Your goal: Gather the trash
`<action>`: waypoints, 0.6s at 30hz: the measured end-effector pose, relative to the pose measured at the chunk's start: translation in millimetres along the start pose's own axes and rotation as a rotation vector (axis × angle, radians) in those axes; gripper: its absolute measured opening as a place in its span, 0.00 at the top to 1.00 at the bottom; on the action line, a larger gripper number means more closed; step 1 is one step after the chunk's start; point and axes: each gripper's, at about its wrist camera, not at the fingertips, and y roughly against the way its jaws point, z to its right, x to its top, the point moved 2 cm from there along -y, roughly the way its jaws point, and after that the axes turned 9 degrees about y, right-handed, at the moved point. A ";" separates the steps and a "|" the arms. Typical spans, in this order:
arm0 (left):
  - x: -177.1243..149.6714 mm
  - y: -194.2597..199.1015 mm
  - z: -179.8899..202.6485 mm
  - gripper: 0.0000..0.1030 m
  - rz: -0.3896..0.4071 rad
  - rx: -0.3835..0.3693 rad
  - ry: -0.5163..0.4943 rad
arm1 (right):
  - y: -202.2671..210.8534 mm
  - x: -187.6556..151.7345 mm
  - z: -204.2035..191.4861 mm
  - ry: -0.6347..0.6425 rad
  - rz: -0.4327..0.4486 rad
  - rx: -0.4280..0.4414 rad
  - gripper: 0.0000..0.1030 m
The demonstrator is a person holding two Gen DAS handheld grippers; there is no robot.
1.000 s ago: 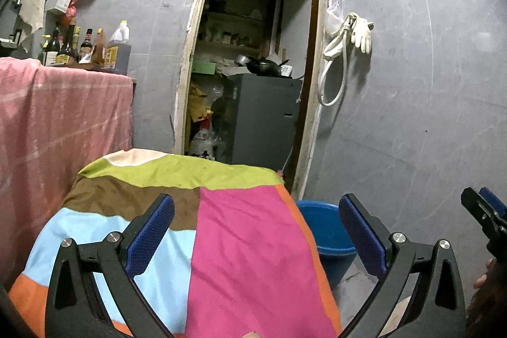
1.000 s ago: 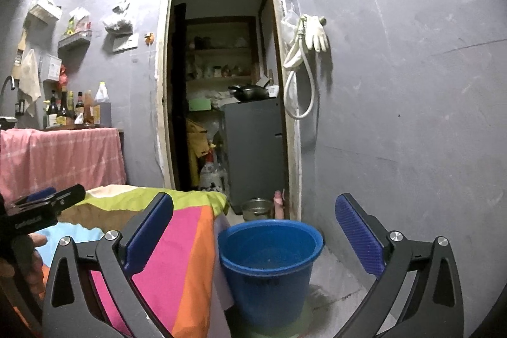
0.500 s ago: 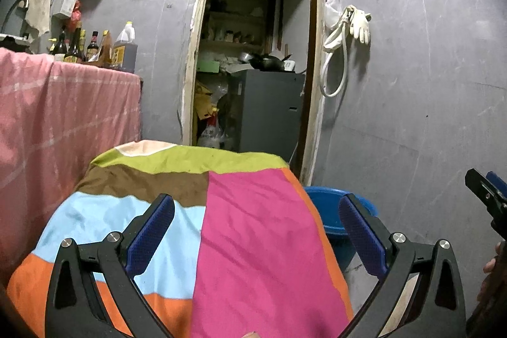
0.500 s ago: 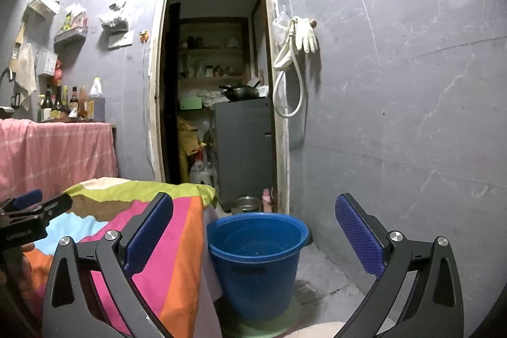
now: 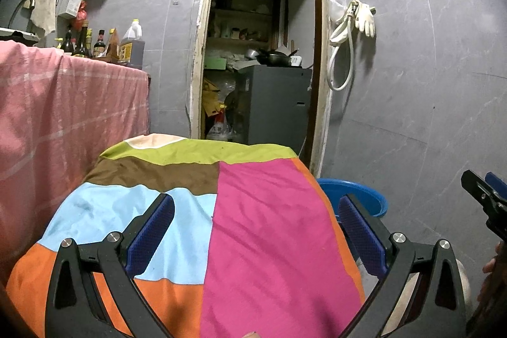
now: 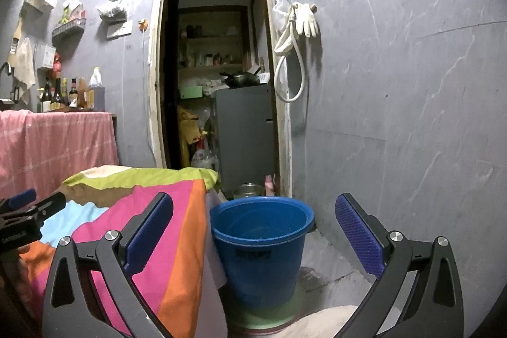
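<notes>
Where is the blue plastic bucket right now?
The blue plastic bucket stands on the floor, centred in the right wrist view, right of the patchwork-covered table, near the doorway.

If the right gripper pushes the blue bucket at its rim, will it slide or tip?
The blue bucket probably tips before sliding: it is tall and stands on a green mat. It looks like thin plastic, likely light. Whether it holds water is unclear.

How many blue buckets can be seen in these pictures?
1. The blue bucket stands on the floor beside the table with the colourful cloth, before the doorway. Others may be hidden behind the table.
</notes>
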 end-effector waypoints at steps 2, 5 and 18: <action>0.0 -0.1 -0.5 0.01 -0.001 0.001 0.004 | -0.4 -0.5 -0.1 0.000 -0.002 0.003 0.00; -0.1 -0.3 -2.1 0.01 -0.002 0.003 0.009 | -0.7 -0.7 -0.5 0.001 -0.004 0.004 0.00; -0.2 -0.5 -1.8 0.01 -0.003 0.003 0.013 | -1.4 0.7 -1.3 0.001 -0.005 0.006 0.00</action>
